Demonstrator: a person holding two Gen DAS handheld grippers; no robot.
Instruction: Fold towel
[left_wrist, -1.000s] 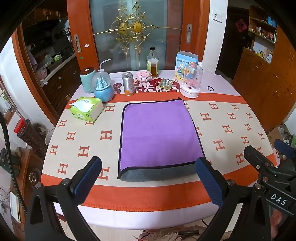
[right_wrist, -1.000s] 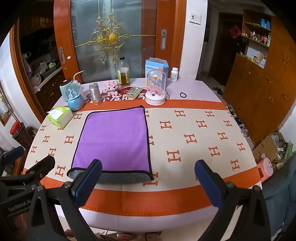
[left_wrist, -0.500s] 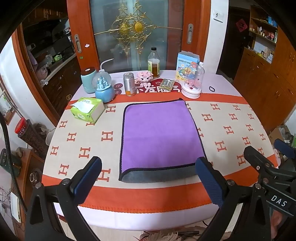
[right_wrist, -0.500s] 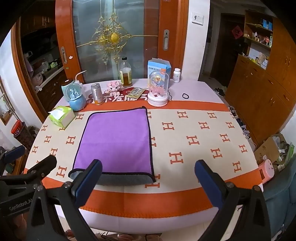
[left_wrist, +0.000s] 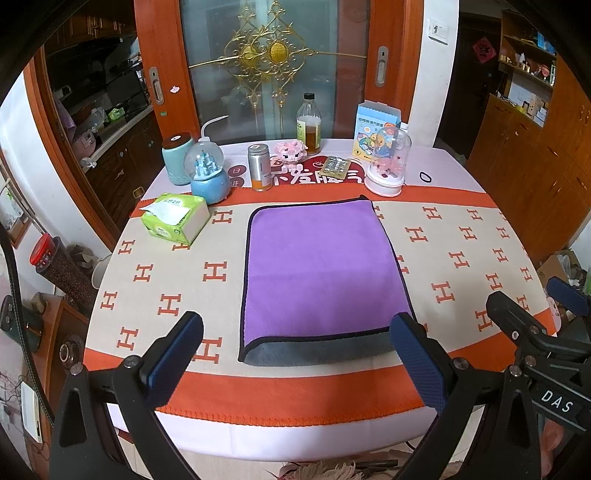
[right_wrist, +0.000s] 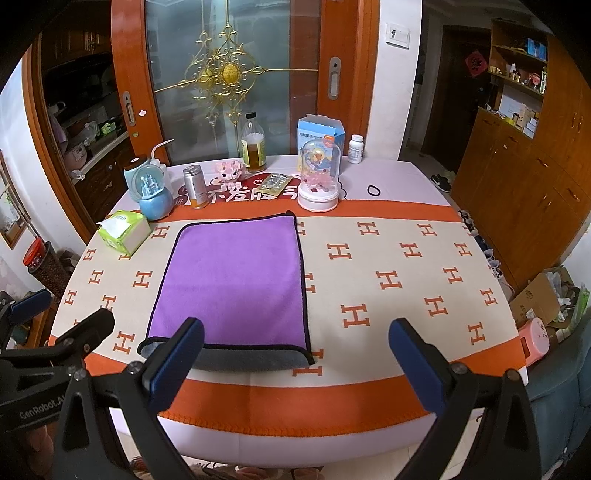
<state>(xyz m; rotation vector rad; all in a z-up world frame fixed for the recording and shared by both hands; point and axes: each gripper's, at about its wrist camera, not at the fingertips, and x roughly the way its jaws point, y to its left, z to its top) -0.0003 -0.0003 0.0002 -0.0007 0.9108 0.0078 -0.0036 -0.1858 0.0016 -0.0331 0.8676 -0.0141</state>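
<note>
Both claws hang wide and empty just off the near edge of the round table covered in a cream cloth with orange H marks (left_wrist: 173, 280): the left gripper (left_wrist: 295, 354) faces the towel squarely, while the right gripper (right_wrist: 295, 358) sits further toward the right edge, only its left pad lined up with the cloth. The purple microfibre towel with dark piping and grey underside (left_wrist: 321, 266) lies flat near the table's middle, already doubled, with a grey strip of the lower layer showing along its near edge. To fold it again well, I judge each claw should come down on one near corner, pinch both layers together, lift just enough to clear the tablecloth, and carry them evenly to the far edge so the piping lines up. At the far edge, the green tissue box (left_wrist: 173, 219) and the pink figurine under a clear dome (left_wrist: 386, 166) stand just beside the towel and could be nudged. The near right towel corner hides behind a blue pad in the left view; the layer count is unclear.
</note>
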